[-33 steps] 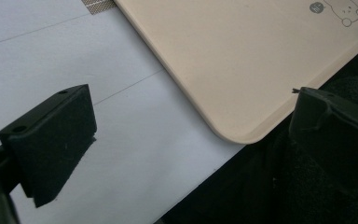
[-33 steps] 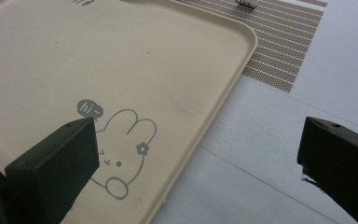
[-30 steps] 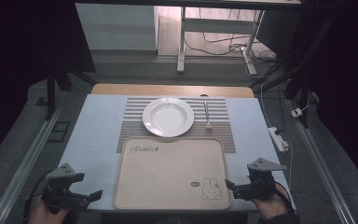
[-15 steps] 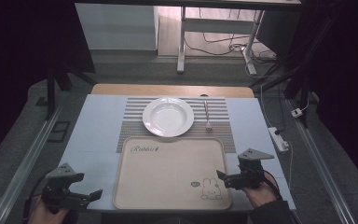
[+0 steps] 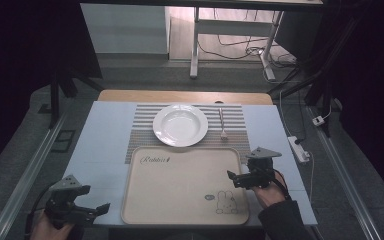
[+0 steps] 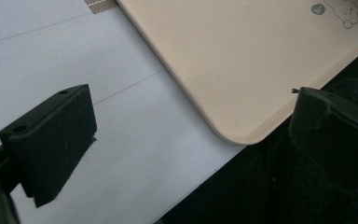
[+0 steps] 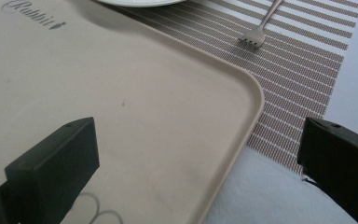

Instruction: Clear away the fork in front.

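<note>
A beige tray [image 5: 180,170] with a rabbit drawing lies at the table's front. Behind it a white plate [image 5: 180,124] and a fork [image 5: 222,124] rest on a striped placemat [image 5: 142,122]. My right gripper [image 5: 234,177] stands open over the tray's right edge; in the right gripper view its jaws straddle the tray's far right corner [image 7: 249,88], with the fork [image 7: 261,28] beyond. My left gripper [image 5: 99,208] is open near the front left, and its jaws frame the tray's near left corner [image 6: 242,133].
A pale blue mat [image 5: 100,135] covers the wooden table [image 5: 180,96]. A white power strip [image 5: 299,148] lies just off the table's right side. The table's front edge [image 6: 200,182] drops off right below my left gripper.
My right gripper has moved forward and inward, from the front right corner to over the tray's right edge. My left gripper has stayed put.
</note>
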